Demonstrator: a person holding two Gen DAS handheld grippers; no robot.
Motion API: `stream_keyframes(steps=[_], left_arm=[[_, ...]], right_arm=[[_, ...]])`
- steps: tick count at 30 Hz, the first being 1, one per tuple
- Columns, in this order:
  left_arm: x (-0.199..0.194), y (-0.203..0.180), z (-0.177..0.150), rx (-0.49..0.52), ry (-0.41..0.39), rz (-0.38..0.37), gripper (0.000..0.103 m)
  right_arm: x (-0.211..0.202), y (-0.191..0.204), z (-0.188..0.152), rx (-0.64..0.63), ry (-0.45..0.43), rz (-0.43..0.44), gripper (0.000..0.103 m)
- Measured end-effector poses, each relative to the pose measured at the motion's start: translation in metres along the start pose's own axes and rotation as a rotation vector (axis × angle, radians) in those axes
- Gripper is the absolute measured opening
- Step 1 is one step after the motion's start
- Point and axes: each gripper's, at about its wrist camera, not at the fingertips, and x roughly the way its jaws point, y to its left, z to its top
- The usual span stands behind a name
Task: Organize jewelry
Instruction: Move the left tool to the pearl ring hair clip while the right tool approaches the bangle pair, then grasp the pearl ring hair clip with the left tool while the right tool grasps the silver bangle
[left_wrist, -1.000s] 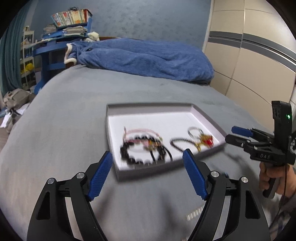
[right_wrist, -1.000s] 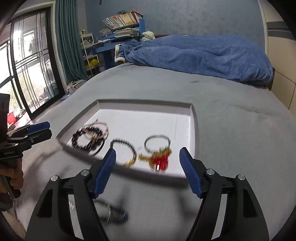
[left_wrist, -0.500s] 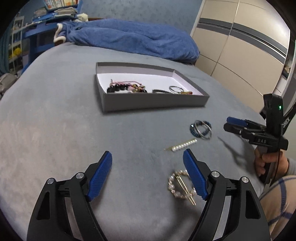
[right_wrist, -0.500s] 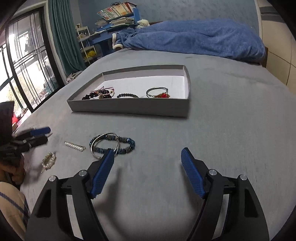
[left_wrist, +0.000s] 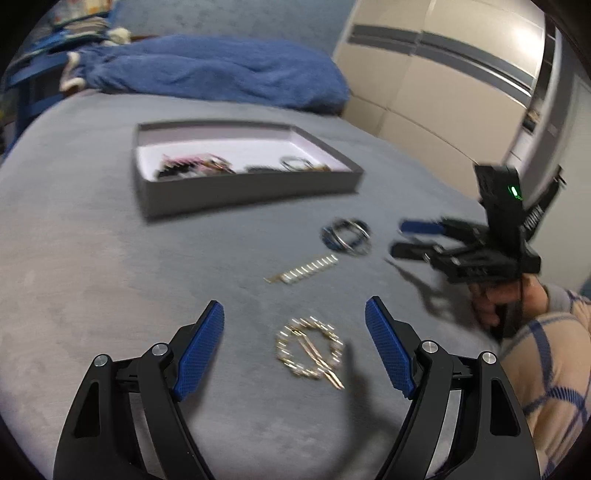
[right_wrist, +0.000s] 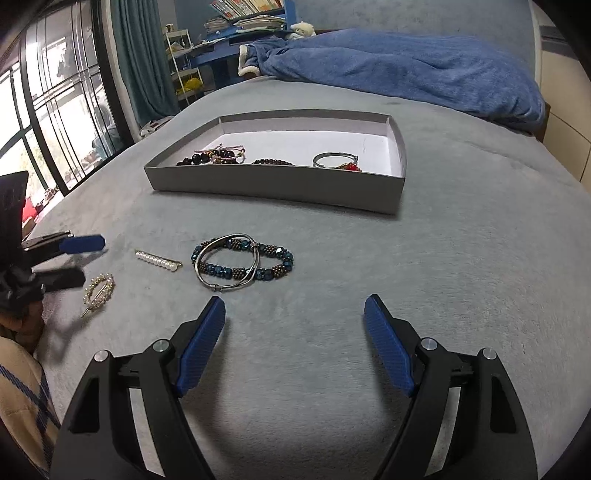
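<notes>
Nearest, left hand-held gripper (left_wrist: 294, 345) spread wide over the grey bed cover (right_wrist: 461, 258), the round pearl-and-gold hair clip (left_wrist: 309, 349) lying between its blue pads, untouched. Right hand-held gripper (right_wrist: 294, 343) with jaws opening, nothing between them. Just beyond, straight pearl bar clip (right_wrist: 158, 260), then blue beaded bracelet (right_wrist: 258, 260) overlapped by a thin silver metal bangle (right_wrist: 227, 267), all loose on the cover. Farther back, shallow grey cardboard tray (right_wrist: 273, 184) holding dark bead bracelets, another silver bangle and a red charm. At the far end, crumpled blue blanket (right_wrist: 406, 70).
</notes>
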Motion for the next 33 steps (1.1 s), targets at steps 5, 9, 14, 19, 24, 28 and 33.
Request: stream_keyframes(steps=[5, 9, 14, 19, 24, 28, 33], left_arm=[[0.011, -0.013, -0.004, 0.051, 0.070, 0.017, 0.076], [0.012, -0.016, -0.006, 0.063, 0.071, 0.078, 0.047], [0.009, -0.020, -0.008, 0.082, 0.051, 0.091, 0.042], [0.006, -0.009, -0.005, 0.034, 0.033, 0.086, 0.042], [0.004, 0.001, -0.004, -0.017, 0.018, 0.084, 0.042], [0.005, 0.006, -0.004, -0.046, 0.021, 0.071, 0.042], [0.006, 0.006, -0.003, -0.049, 0.023, 0.067, 0.042]], right_arm=[[0.002, 0.004, -0.001, -0.017, 0.017, 0.002, 0.077], [0.004, 0.002, -0.001, -0.011, 0.022, -0.001, 0.077], [0.003, 0.004, -0.001, -0.021, 0.022, -0.008, 0.077], [0.002, 0.013, 0.003, -0.045, 0.007, 0.007, 0.077], [0.008, 0.028, 0.015, -0.079, -0.003, 0.045, 0.076], [0.021, 0.040, 0.023, -0.126, 0.021, 0.064, 0.056], [0.033, 0.039, 0.027, -0.125, 0.040, 0.057, 0.053]])
